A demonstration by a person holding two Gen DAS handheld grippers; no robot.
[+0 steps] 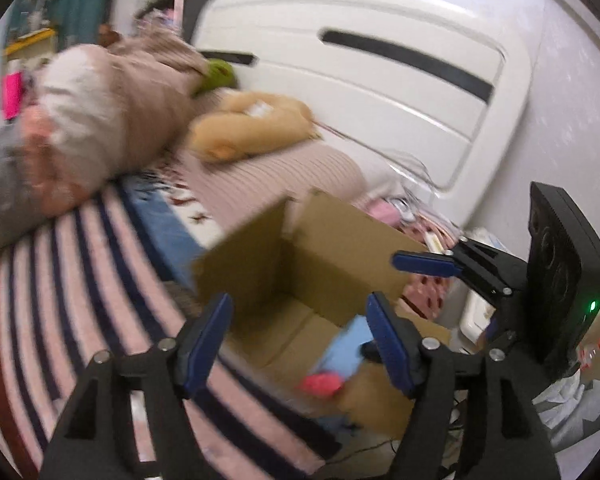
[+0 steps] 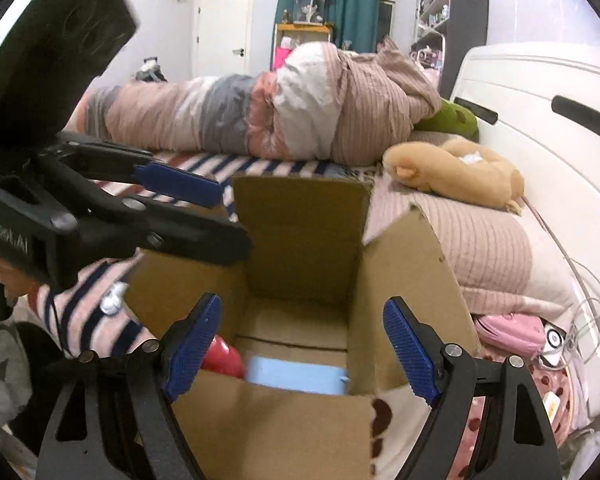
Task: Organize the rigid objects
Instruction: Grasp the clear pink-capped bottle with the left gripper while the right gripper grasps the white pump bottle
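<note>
While both of my claws hang over the open cardboard box, neither grips anything. My right gripper is spread wide, its blue pads apart above the box opening. My left gripper is likewise spread, nothing between its pads; in the right wrist view it shows at upper left, fingers parted beside the box's far flap.

Box: sits on the bed, flaps standing up. Inside, on the bottom: a light blue flat object and a red rounded object just beside it, toward the left wall. Left wrist view shows the same pair, blurred: blue, pink-red.

Surroundings: striped blanket under and left of the box; tan plush toy on the ribbed pillow, well apart from the box; white headboard behind.
</note>
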